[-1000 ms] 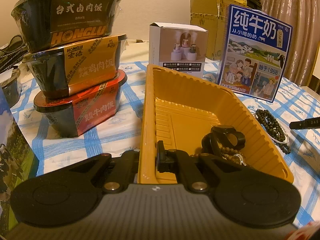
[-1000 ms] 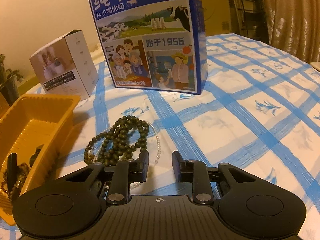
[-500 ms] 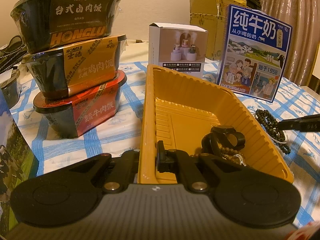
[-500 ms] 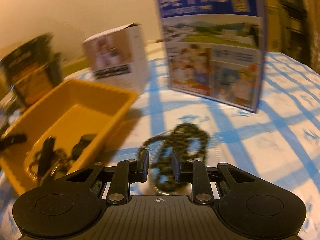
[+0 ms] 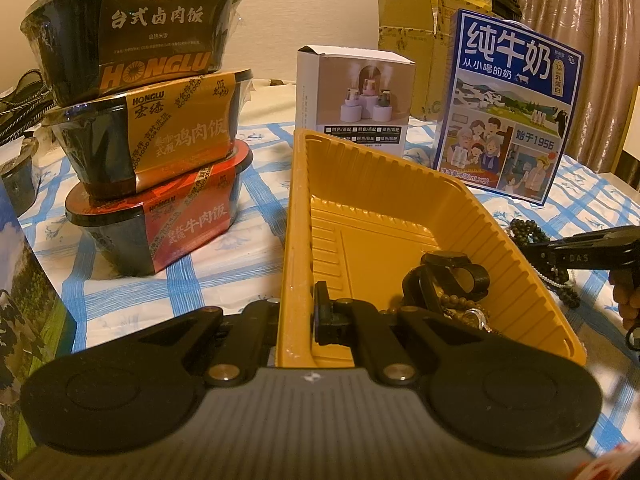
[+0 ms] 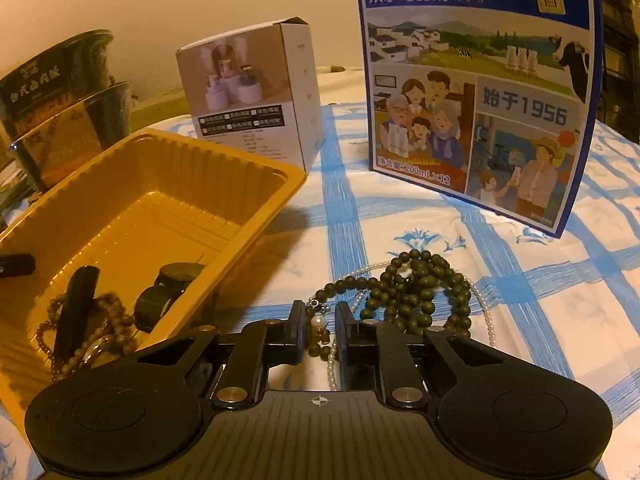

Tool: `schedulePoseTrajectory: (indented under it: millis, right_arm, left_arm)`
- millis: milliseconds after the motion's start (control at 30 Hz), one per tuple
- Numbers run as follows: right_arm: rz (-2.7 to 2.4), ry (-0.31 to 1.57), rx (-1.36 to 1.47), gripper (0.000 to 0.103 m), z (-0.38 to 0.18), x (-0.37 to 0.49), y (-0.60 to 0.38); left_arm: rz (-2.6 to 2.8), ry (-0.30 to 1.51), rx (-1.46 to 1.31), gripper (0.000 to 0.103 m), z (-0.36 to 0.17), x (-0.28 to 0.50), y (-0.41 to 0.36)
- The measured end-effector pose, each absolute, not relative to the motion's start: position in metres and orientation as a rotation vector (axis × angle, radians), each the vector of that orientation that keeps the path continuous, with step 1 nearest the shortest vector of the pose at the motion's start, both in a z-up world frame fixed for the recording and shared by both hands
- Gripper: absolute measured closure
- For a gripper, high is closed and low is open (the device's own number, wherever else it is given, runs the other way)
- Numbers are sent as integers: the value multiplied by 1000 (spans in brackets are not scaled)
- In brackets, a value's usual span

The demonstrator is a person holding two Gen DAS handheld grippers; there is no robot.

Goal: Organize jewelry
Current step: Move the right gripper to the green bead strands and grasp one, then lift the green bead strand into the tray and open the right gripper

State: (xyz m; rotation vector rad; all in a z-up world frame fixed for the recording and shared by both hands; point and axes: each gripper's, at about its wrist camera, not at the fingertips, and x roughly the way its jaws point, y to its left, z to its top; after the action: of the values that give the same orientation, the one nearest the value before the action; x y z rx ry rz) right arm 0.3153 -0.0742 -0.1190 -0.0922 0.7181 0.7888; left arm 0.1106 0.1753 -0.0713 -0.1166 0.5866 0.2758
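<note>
The dark green bead strand (image 6: 416, 292), tangled with a thin pearl necklace (image 6: 486, 320), lies on the blue-checked tabletop (image 6: 520, 272) just beside the yellow tray (image 6: 224, 160), on the side facing the milk carton (image 6: 476, 92). A second ago the right hand-held gripper (image 6: 320, 330) stood back from this pile with a wide gap between its fingers; it has since swung in toward the tray, and its jaws have just been closing. They now flank a few beads and one white pearl at the near end of the strands, with a narrow gap still visible on either side, so the pads do not yet press on anything.

Inside the tray lie a black watch (image 5: 448, 280), brown beads (image 6: 116, 320) and a small metal piece.

The left hand-held gripper (image 5: 298, 316) is unchanged from the earlier frames: clamped tight on the tray's near rim, one finger outside and one inside the wall. From the left wrist view, the right tool's black finger now reaches further across the bead pile than before.

Behind stand a white box (image 6: 256, 92) and three stacked meal bowls (image 5: 152, 128).
</note>
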Motion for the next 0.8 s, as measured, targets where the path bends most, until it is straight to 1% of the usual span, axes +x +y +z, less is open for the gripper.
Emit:
schedulePoseTrajectory:
  millis: [33, 67, 233, 400, 567, 633, 700, 800]
  right_arm:
    - [794, 721, -94, 94, -121, 316, -74]
    - [795, 719, -100, 103, -122, 315, -73]
    - [798, 689, -87, 103, -122, 307, -78]
    - [797, 669, -19, 103, -109, 303, -91]
    - [797, 684, -21, 102, -102, 308, -93]
    - [802, 697, -29, 101, -103, 310, -89]
    - [805, 696, -46, 97, -107, 310, -85]
    - [802, 714, -68, 95, -115, 312, -77]
  left_arm:
    - [276, 586, -117, 100, -71, 110, 175]
    - [275, 586, -117, 100, -71, 111, 175]
    - [276, 585, -121, 100, -72, 110, 175]
    - [276, 585, -119, 100, -72, 110, 175]
    - [277, 585, -120, 100, -72, 111, 175]
    - [276, 584, -121, 100, -72, 111, 175]
    - [277, 585, -121, 100, -72, 111, 175]
    - [275, 586, -121, 100, -71, 111, 175]
